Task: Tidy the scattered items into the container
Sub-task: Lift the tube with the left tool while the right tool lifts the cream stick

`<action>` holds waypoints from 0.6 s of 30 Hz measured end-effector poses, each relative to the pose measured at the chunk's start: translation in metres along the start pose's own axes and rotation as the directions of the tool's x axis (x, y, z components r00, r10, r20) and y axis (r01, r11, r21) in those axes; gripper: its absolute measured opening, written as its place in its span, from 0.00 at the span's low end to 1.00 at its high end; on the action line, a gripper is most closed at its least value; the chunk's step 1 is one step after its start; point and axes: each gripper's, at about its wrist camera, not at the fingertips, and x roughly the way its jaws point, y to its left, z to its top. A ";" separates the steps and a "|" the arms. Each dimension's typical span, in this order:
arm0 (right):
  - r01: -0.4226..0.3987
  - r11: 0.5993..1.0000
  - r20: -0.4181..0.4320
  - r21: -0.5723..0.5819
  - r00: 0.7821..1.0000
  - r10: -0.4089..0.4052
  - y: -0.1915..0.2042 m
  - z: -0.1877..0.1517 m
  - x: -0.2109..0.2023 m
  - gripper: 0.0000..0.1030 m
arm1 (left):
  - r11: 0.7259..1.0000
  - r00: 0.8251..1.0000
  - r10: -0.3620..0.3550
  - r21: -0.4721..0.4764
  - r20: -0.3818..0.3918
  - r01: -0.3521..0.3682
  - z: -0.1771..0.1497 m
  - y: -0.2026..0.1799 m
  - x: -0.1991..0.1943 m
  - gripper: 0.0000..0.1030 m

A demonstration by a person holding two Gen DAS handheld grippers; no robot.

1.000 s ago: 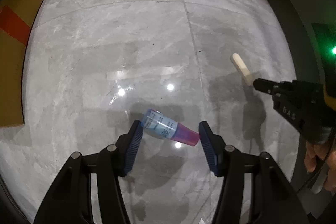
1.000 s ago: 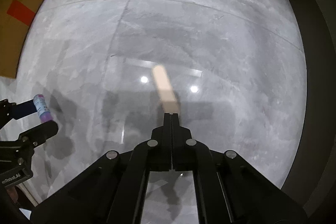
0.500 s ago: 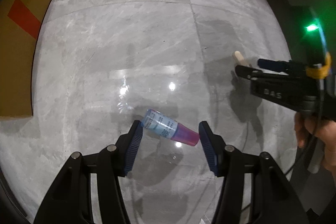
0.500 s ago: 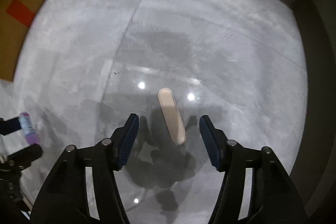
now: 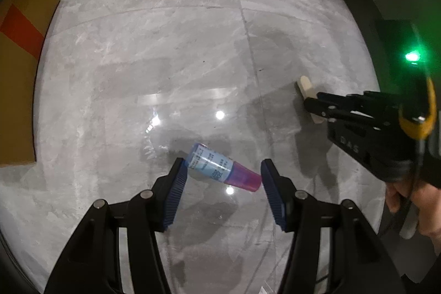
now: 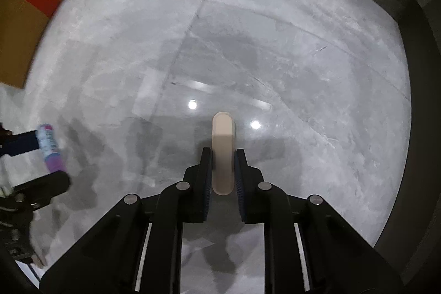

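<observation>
A small blue-and-pink tube (image 5: 222,168) lies on the grey marble floor between the fingers of my left gripper (image 5: 223,181), which is open around it; its blue end touches or nearly touches the left pad. The tube also shows in the right wrist view (image 6: 49,146). My right gripper (image 6: 223,170) is shut on a beige flat stick (image 6: 222,153), which sticks out forward past the fingertips. In the left wrist view the right gripper (image 5: 314,104) holds the stick (image 5: 306,84) at the right.
A brown cardboard box with a red stripe (image 5: 19,46) stands at the far left, also visible in the right wrist view (image 6: 33,2). A dark wall base runs along the back. A person's hand (image 5: 413,197) holds the right gripper.
My right gripper has closed from open onto the beige stick. The left gripper stays open around the tube, unmoved.
</observation>
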 end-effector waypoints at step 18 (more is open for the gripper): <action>-0.012 1.000 0.198 0.018 0.980 0.008 0.093 -0.051 -0.229 0.15 | 0.999 0.987 0.053 -0.011 0.149 -0.052 -0.055 0.016 -0.193 0.52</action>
